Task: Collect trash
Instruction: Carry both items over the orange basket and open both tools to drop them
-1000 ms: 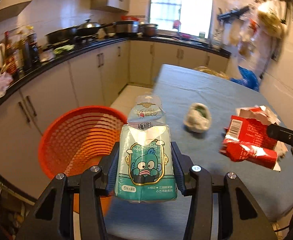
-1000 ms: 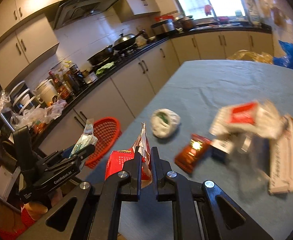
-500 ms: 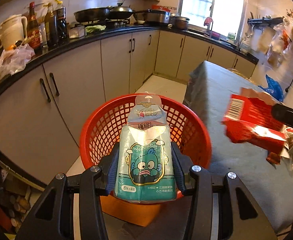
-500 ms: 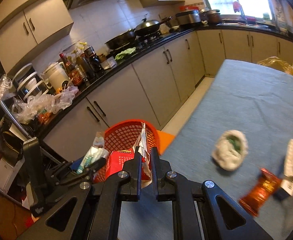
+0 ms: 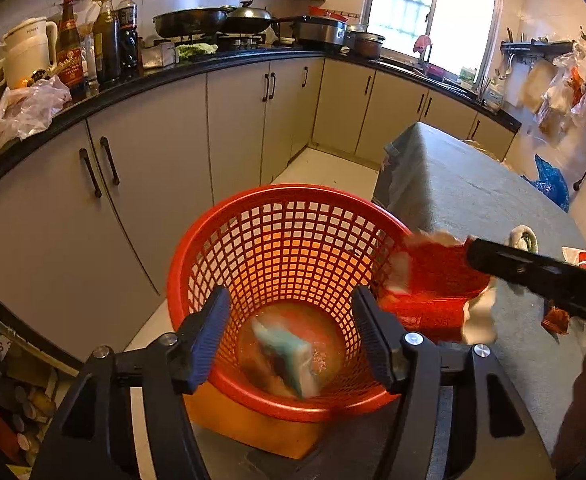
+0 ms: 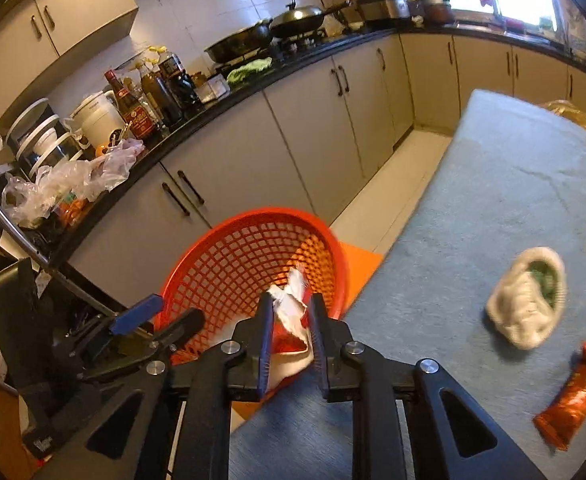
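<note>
Left wrist view shows my left hand-held gripper opening with nothing between its pads, the teal packet down in the red basket, while my right hand-held gripper starts opening around the red wrapper beside the rim.

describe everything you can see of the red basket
The red basket is a round plastic bin with lattice walls, a solid smooth rim and a solid bottom, tapering downward. It stands upright on the floor on an orange base, between the grey cabinets and the table edge. A teal tissue packet, blurred, lies tilted at its bottom. The open left gripper hangs over its mouth; the right gripper, its jaws opening, has a red-and-white wrapper between them at the rim.
</note>
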`<state>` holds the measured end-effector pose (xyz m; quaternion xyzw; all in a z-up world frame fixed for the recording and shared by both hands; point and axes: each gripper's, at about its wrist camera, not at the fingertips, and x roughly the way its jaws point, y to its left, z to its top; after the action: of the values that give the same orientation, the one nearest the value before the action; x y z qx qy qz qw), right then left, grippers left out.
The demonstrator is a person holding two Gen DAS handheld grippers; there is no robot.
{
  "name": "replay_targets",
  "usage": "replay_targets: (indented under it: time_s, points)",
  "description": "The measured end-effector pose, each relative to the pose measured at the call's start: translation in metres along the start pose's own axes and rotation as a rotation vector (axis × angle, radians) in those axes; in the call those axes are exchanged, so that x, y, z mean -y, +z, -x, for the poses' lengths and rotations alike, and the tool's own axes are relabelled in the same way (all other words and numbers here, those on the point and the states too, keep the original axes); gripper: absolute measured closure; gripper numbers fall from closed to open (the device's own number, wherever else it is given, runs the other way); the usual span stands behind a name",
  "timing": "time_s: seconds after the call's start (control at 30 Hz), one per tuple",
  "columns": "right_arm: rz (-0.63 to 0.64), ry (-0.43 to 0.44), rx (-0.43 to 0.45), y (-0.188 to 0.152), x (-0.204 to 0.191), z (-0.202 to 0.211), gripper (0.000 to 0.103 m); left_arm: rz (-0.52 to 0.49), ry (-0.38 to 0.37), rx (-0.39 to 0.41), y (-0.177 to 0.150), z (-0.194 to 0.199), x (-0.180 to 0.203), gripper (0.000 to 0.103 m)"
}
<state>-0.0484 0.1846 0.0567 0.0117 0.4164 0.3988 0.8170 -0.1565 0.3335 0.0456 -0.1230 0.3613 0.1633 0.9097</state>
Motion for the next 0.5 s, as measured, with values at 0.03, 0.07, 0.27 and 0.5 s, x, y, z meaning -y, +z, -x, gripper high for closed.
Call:
replay_targets:
  time_s: [0.03,0.07,0.27,0.5]
  points:
    - [-0.002,0.002,0.019,-0.002,0.003,0.009,0.084,-0.003,0.000,0.007,-0.001,0.003,0.001,0.041]
    - [-0.007,0.005,0.033,-0.003,0.006,0.017,0.084,-0.005,-0.005,0.015,-0.002,0.007,0.003,0.040]
    - [-0.021,0.033,0.094,-0.011,0.017,0.064,0.083,-0.021,-0.021,0.066,-0.004,0.030,0.020,0.038]
    - [-0.046,-0.028,0.181,-0.056,0.055,0.135,0.061,-0.087,-0.106,0.108,-0.012,0.053,0.059,0.028]
